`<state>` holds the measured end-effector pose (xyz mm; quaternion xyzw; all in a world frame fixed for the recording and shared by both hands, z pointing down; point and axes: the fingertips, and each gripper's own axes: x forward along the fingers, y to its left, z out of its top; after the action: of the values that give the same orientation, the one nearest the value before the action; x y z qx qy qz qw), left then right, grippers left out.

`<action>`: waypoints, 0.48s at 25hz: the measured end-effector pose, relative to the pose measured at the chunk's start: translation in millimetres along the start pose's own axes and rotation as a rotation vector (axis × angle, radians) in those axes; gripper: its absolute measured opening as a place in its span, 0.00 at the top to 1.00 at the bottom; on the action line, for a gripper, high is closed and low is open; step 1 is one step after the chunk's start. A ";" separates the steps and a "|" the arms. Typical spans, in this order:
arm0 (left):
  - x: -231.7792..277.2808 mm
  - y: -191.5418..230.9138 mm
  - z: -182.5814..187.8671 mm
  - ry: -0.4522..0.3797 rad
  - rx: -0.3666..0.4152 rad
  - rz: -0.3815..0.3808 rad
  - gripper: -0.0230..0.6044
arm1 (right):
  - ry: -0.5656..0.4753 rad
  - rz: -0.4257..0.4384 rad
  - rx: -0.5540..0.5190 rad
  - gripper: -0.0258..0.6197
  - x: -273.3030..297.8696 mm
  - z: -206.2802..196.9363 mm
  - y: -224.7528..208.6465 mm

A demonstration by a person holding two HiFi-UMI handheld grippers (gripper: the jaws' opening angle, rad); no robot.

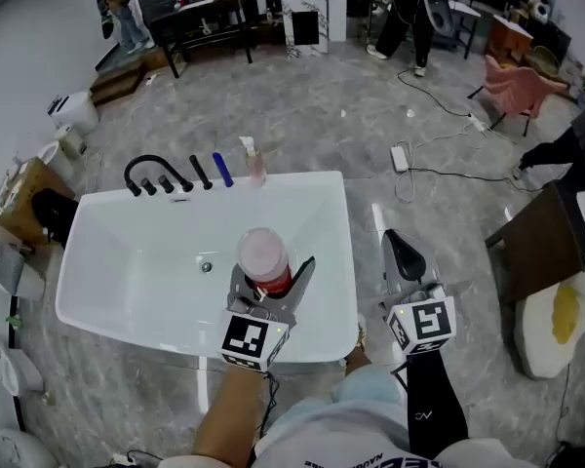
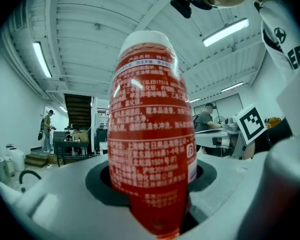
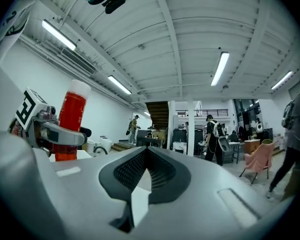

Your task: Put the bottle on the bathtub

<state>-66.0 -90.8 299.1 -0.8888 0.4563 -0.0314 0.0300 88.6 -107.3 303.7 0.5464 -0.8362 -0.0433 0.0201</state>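
My left gripper [image 1: 273, 283] is shut on a red bottle [image 1: 264, 259] with a white cap, held upright above the near right part of the white bathtub [image 1: 127, 222]. In the left gripper view the red bottle [image 2: 151, 129] fills the middle, clamped between the jaws. My right gripper [image 1: 402, 258] hangs to the right of the tub, over the floor, shut and holding nothing. From the right gripper view the red bottle [image 3: 71, 119] shows at the left in the other gripper.
On the tub's far rim stand a black faucet [image 1: 151, 172], black knobs, a blue item [image 1: 221, 169] and a pump bottle [image 1: 253, 161]. A white power strip [image 1: 400, 157] with cables lies on the floor. Dark furniture [image 1: 541, 242] stands at the right; people move in the background.
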 end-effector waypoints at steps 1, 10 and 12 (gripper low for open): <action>26.1 8.6 -1.2 0.006 -0.003 0.020 0.51 | 0.010 0.023 -0.009 0.91 22.3 -5.0 -15.4; 201.2 76.0 -3.2 0.061 -0.007 0.169 0.52 | 0.057 0.150 0.051 0.91 177.3 -41.1 -118.2; 224.0 85.3 -7.2 0.077 -0.012 0.184 0.52 | 0.044 0.174 0.068 0.91 200.0 -43.6 -127.6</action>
<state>-5.3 -322.7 305.7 -0.8414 0.5369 -0.0601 0.0098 128.1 -343.6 332.3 0.4729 -0.8808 -0.0009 0.0233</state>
